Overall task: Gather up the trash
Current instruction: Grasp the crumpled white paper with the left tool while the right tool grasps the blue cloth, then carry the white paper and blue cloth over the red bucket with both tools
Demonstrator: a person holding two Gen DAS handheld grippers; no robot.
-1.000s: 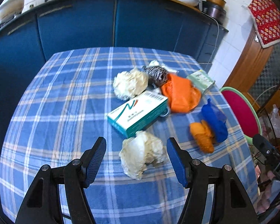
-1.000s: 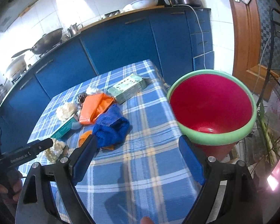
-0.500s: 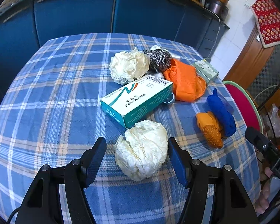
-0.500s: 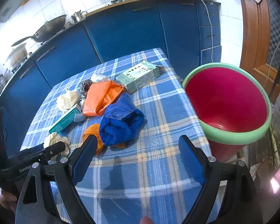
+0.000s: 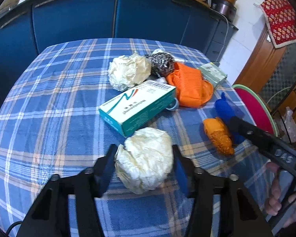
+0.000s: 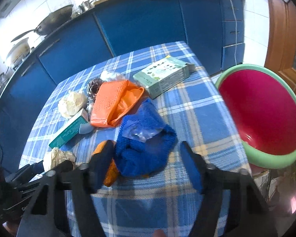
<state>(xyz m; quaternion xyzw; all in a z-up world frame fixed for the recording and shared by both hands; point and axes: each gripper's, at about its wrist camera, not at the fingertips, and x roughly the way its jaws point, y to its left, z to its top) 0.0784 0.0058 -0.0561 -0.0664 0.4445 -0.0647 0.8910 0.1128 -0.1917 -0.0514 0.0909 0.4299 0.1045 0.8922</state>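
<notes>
Trash lies on a blue plaid table [image 5: 49, 102]. My left gripper [image 5: 145, 165] is open, its fingers on either side of a crumpled white paper ball [image 5: 146, 158]. My right gripper [image 6: 148, 164] is open around a blue knitted rag [image 6: 146, 140], with an orange mesh wad [image 6: 108, 173] by its left finger. A teal box [image 5: 138, 108], a second paper ball [image 5: 128, 71], a steel scourer [image 5: 161, 63], an orange bag [image 5: 189, 86] and a green box [image 6: 163, 75] lie further off.
A red bin with a green rim [image 6: 264, 114] stands off the table's right edge. Blue kitchen cabinets [image 5: 112, 13] run behind the table, with a wok [image 6: 53, 21] on the counter. A wooden door [image 6: 282, 31] is at the far right.
Both grippers moved forward and down. The left one now straddles the near paper ball and has narrowed a little. The right one now straddles the blue rag.
</notes>
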